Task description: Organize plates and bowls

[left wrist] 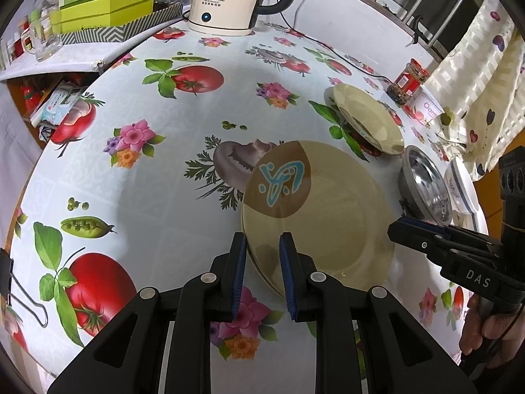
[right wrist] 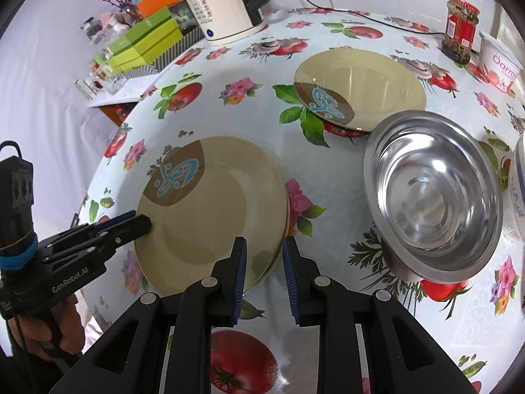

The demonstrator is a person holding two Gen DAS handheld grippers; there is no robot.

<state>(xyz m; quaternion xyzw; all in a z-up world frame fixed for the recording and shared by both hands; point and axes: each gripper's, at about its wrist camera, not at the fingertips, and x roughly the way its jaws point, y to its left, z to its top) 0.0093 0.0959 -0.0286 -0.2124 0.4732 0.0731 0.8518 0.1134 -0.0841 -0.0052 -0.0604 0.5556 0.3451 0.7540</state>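
Observation:
A cream plate with a brown-and-blue motif point(left wrist: 328, 216) point(right wrist: 213, 197) tops a small stack on the flowered tablecloth. My left gripper point(left wrist: 262, 246) point(right wrist: 139, 221) is shut on its left rim, one pad over the plate and one outside it. On the opposite, right rim my right gripper point(right wrist: 264, 249) point(left wrist: 393, 226) is shut the same way. A second matching plate point(right wrist: 370, 75) point(left wrist: 370, 121) sits farther back on something red. A steel bowl point(right wrist: 433, 190) point(left wrist: 423, 180) stands right of the stack, with a white bowl point(left wrist: 462, 187) beyond it.
A white kettle point(right wrist: 223, 6) with its cord stands at the back. A red-lidded jar point(right wrist: 461, 23) and a yogurt cup point(right wrist: 500, 62) are at the back right. Green boxes point(left wrist: 108, 3) and glasses crowd a side shelf on the left. A binder clip point(left wrist: 19, 289) grips the cloth's left edge.

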